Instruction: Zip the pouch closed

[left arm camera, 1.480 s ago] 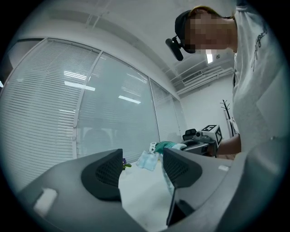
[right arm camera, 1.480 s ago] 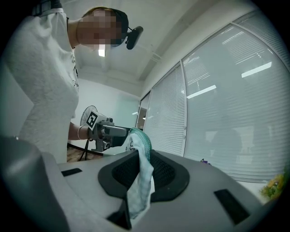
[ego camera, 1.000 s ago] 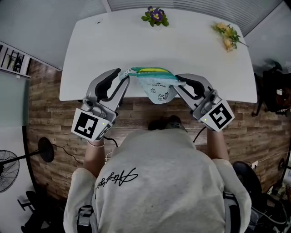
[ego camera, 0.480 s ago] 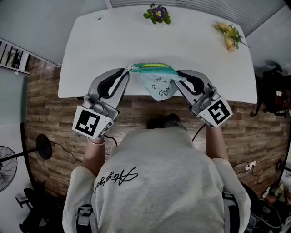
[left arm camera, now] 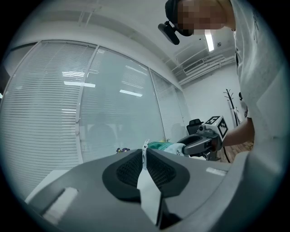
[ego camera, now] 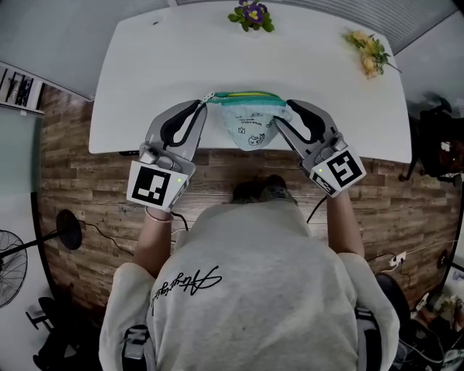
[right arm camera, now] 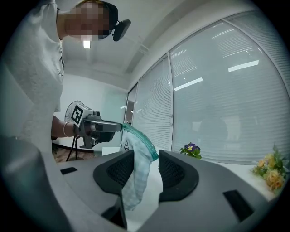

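White and mostly bare, the counter (ego camera: 145, 72) stands on a wood-plank floor (ego camera: 69, 181), with slatted blinds (left arm camera: 45, 104) beyond its far side. A sprig of purple flowers (ego camera: 251, 14) lies at the middle of the counter's far edge, and yellow flowers (ego camera: 368, 54) lie toward its far right corner. Over the middle of the counter's near edge, the pouch (ego camera: 250, 127) hangs stretched between the two claws. Both reach in from the counter's near side, where the person (ego camera: 246, 290) is. The pouch is pale cloth with small printed figures, and its teal zipper (ego camera: 243, 95) runs along the top, taut from one claw to the other. Whether the zipper is fully shut cannot be told, nor whether the pouch's rounded bottom touches the counter. The left claw (ego camera: 205, 102) has just been closing and now stands narrow, its pads pinched together on a white tab (left arm camera: 147, 188) at the zipper's left end. The right claw (ego camera: 285, 109) has just been opening, and its pads stand partly apart with the pouch's right end drooping between them. The cloth lies against one pad and a gap shows before the other, so nothing there is clamped.
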A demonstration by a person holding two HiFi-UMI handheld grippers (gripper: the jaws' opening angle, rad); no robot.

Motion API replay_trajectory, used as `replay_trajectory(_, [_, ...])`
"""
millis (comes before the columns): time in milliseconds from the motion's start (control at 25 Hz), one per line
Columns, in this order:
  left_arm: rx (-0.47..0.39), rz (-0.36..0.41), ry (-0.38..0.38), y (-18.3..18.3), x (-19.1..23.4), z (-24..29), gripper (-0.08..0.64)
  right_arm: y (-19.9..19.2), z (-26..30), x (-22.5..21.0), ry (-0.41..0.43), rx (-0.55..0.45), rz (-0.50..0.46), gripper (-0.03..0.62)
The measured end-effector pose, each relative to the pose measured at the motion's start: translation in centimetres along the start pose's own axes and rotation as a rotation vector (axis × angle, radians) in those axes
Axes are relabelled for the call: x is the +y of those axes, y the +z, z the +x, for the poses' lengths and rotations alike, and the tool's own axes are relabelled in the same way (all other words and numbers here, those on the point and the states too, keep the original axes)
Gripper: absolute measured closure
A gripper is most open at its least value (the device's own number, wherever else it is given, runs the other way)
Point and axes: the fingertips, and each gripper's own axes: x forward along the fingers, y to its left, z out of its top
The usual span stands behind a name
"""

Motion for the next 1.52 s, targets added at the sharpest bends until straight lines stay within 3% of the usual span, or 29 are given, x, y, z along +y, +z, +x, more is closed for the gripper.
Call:
replay_trajectory(400, [0.003, 0.002, 0.026, -0.2, -0.1, 1.8, 0.532, 0.8, -2.3, -1.8, -0.062, -0.024, 0.046, 0.439])
replay_trajectory(640, [0.004, 0.036, -0.012, -1.2, -2.3, 2.9, 0.532, 3.3, -0.4, 1.5, 0.037, -0.040, 0.101, 0.466])
replay_trajectory(840, [0.061, 0.078, -0.068, -3.4, -4.6, 3.5, 0.531, 2.6, 1.8, 2.7, 0.086, -0.027, 0.232, 0.520])
replay_trajectory(1000, [0.067, 0.132, -0.088, -4.0, -5.7, 3.5, 0.531, 0.7, 2.7, 2.3, 0.084, 0.006, 0.349, 0.520])
replay_trajectory(1120, [0.078, 0.124, -0.111, -4.8, -6.4, 3.6, 0.531, 0.0, 3.1, 2.4, 0.096, 0.015, 0.408, 0.523])
replay_trajectory(1240, [0.081, 0.112, -0.123, -5.2, -6.7, 3.7, 0.531, -0.5, 3.5, 2.9, 0.108, 0.045, 0.406, 0.523])
replay_trajectory(1520, [0.118, 0.172, -0.175, -6.5, -8.0, 3.8, 0.531, -1.5, 4.4, 3.3, 0.099, 0.092, 0.402, 0.522])
